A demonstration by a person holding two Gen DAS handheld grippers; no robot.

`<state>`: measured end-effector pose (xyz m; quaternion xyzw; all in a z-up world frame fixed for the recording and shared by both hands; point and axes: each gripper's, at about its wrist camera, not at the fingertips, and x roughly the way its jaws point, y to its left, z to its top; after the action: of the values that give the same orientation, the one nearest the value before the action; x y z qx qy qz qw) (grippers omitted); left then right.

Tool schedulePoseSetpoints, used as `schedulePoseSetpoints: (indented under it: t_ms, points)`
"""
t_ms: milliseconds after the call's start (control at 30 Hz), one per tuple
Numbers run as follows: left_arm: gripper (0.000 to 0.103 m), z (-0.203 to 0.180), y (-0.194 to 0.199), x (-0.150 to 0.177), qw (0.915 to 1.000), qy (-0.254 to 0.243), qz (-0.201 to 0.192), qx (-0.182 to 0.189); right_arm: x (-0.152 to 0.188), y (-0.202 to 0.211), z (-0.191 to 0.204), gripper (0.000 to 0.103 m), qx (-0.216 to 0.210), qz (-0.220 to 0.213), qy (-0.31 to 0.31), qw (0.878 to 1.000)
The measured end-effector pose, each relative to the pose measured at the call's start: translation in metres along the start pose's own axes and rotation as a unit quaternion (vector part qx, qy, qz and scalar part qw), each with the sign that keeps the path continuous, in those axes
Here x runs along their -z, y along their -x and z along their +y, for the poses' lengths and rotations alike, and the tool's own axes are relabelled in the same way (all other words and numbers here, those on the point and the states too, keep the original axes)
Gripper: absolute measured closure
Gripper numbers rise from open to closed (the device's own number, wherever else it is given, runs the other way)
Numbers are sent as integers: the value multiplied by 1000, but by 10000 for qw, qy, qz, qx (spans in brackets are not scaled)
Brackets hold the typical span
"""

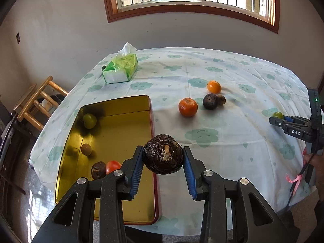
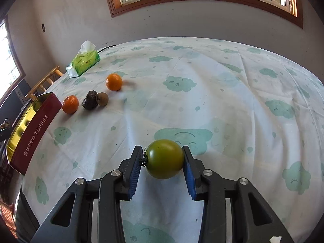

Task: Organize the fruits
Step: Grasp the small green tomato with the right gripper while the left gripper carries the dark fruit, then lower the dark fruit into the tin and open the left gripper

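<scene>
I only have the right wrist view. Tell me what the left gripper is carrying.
Observer: The left gripper is shut on a dark wrinkled fruit, above the tin's right edge.
Operator: List the tin's contents.
Observer: A green tomato, a small brown fruit, a dark wrinkled one and a red tomato.
Operator: Report where they sit.
Observer: All lie along the tin's left side.

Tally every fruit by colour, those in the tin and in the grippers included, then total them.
Orange: 2
Green: 2
Red: 1
Dark wrinkled: 3
Tan-brown: 2
Total: 10
</scene>
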<state>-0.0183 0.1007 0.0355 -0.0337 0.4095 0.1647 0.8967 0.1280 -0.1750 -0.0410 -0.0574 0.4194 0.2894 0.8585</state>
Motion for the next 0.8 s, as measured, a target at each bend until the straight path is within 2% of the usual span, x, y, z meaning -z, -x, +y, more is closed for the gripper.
schedulePoseSetpoints:
  t_ms: [233,800]
  points:
    - [64,20,-14,1,9985,-231,-46,-496,1,-2,-5,66,-72,43,-94,9999]
    - [63,61,-84,-32,9911,-352,580,-1148,1,-2,-6,65,-96,47,-74,9999]
